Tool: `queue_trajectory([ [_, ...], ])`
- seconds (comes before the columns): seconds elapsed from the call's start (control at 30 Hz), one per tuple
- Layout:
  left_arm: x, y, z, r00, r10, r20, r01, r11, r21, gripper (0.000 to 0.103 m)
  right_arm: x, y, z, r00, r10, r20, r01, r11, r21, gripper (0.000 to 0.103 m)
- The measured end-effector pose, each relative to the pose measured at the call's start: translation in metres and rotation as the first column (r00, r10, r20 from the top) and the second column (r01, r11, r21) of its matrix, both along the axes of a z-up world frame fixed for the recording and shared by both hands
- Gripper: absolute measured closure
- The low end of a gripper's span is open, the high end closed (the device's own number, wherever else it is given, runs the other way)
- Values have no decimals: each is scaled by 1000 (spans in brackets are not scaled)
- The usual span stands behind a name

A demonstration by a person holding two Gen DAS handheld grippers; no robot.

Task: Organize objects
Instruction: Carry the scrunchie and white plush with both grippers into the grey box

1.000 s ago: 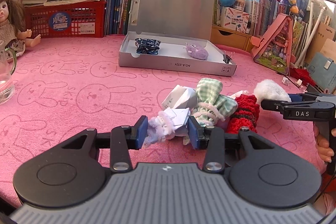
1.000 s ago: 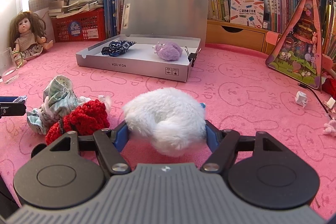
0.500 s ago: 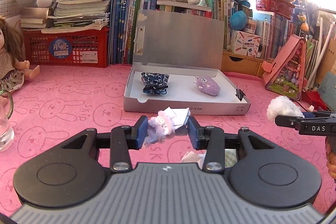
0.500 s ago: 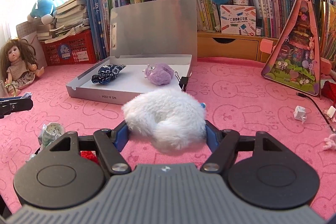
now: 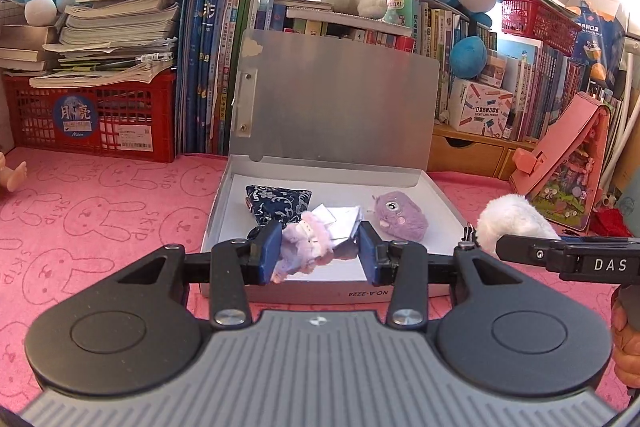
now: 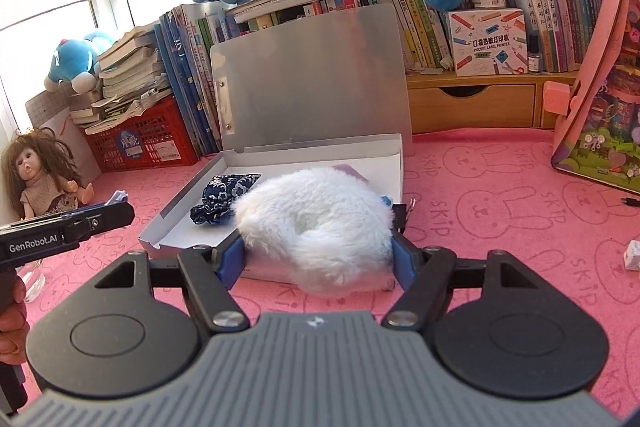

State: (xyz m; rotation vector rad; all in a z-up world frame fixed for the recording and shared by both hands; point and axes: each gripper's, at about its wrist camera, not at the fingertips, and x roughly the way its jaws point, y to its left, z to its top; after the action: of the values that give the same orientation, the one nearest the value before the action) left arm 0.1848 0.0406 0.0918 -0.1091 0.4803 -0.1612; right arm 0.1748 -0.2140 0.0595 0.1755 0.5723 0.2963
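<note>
1. Left wrist view: the left tongs (image 5: 318, 253) are narrowed onto a small lilac plush toy with a folded white paper tag (image 5: 306, 241), carried off the pink desk (image 5: 100, 211). Straight ahead and below lies the open grey box (image 5: 434, 189), its long axis running across the view and its lid standing at the far side. Inside are a navy patterned pouch (image 5: 276, 201) on the left and a purple furry toy (image 5: 400, 217) on the right; the bare floor between them sits just ahead of the tongs, probably the drop spot.
2. Right wrist view: the right tongs (image 6: 316, 261) stand fairly wide, clamped on a fluffy white plush (image 6: 316, 227). The box's near right corner lies directly beyond it, the pouch to the left. Both hands seem about equally near; the left looks better centred.
</note>
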Motion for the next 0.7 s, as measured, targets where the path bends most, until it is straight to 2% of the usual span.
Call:
queue_trajectory([
  [0.1,23,-5,-10,1000,0,-22,0,1000,21,56,19,10,-5,1000,6,-29,-5,1000,19,30],
  [0.27,57,-7,-30,997,10,-73,-8,999,36,56,46,29,-17,998,11,-62,-13,1000,-24,30],
  [0.47,87,-10,-54,989,26,-148,-13,996,87,56,74,40,-37,992,7,-127,-12,999,-45,30],
  [0.57,98,-12,-61,986,34,-162,-14,992,122,56,84,43,-42,990,1,-141,-10,998,-60,30],
  [0.7,111,-9,-67,983,40,-181,-16,991,131,56,97,45,-47,988,-12,-156,0,997,-72,30],
])
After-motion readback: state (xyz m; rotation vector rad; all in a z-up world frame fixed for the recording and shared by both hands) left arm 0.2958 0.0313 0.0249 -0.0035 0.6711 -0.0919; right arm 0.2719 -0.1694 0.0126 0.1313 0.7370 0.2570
